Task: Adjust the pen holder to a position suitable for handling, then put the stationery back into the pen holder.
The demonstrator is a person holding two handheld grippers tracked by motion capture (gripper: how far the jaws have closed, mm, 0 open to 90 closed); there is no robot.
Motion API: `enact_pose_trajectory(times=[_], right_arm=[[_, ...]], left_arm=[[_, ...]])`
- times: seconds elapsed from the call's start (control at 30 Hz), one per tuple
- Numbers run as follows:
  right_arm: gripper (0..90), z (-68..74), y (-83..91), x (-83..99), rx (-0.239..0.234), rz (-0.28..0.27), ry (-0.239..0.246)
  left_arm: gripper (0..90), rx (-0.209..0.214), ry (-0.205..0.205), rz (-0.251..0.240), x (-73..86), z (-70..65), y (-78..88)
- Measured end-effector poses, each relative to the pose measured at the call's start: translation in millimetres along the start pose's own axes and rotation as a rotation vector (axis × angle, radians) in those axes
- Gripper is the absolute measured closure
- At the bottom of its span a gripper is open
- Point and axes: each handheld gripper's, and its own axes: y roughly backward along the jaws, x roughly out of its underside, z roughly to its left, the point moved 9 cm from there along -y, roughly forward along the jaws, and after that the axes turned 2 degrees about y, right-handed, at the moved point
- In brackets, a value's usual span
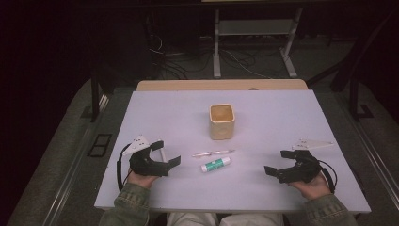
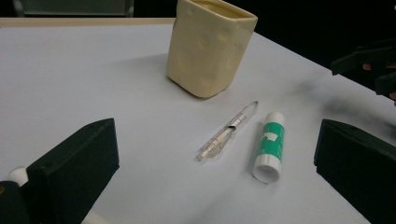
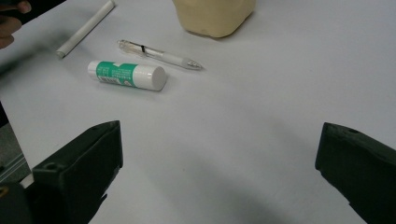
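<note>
Here my left gripper (image 1: pixel 165 153) and right gripper (image 1: pixel 277 162) both gape empty, flanking the pen (image 1: pixel 212 152) and glue stick (image 1: pixel 216 164) before the cup (image 1: pixel 221 121)

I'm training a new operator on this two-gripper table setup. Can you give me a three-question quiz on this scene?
1. True or false: the glue stick lies inside the cup.
2. Which lies nearer the cup: A) the pen, B) the glue stick?
3. Fill in: the left gripper and the right gripper both have jaws standing ____.

Key: 1. False; it lies on the table. 2. A. 3. Open, holding nothing.
</note>
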Motion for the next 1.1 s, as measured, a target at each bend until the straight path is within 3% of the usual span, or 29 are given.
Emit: enact_pose_trajectory(times=[0.33, 0.77, 1.1], right_arm=[[0.4, 0.7, 2.3, 3.6, 0.003, -0.003, -0.006], [0.4, 1.5, 6.6, 0.7, 0.006, -0.019, 0.008], [0.4, 4.4, 6.0, 1.1, 0.002, -0.006, 0.016]], left_arm=[[0.0, -0.014, 0.015, 0.036, -4.7, 1.1, 2.3], [0.0, -0.039, 0.074, 0.089, -15.4, 3.2, 0.1], [0.0, -0.060, 0.109, 0.148, -18.5, 14.0, -4.9]])
